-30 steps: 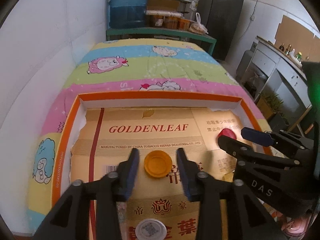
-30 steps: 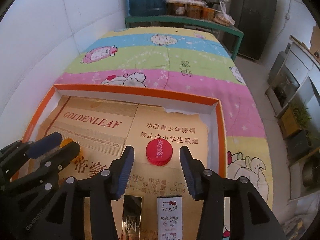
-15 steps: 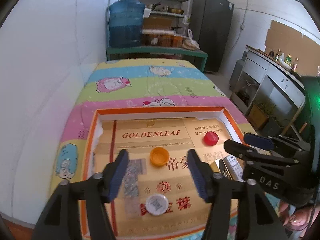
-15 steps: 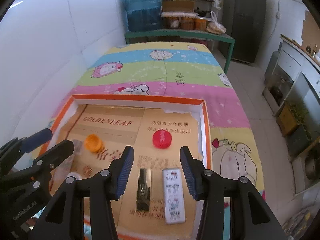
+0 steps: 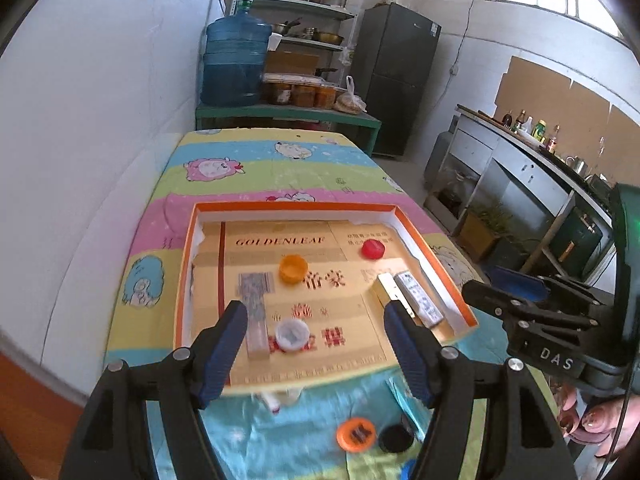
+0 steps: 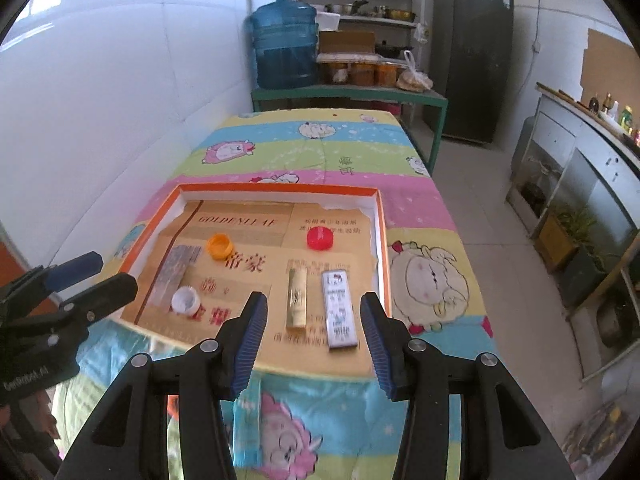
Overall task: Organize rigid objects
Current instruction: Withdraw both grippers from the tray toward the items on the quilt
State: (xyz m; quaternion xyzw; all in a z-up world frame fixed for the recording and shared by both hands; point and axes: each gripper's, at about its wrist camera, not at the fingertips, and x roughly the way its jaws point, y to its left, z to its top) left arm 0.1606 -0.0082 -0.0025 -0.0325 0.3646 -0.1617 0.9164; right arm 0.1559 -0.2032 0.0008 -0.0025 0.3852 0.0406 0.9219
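- A bed under a cartoon-print striped sheet carries an orange-rimmed tray.
- On the sheet by its near end lie an orange cap, a black cap and a light blue box.

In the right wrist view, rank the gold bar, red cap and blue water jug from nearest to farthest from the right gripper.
From the right gripper:
1. Gold bar, in the tray just ahead of the fingertips.
2. Red cap, farther back in the tray.
3. Blue water jug, on the green table beyond.
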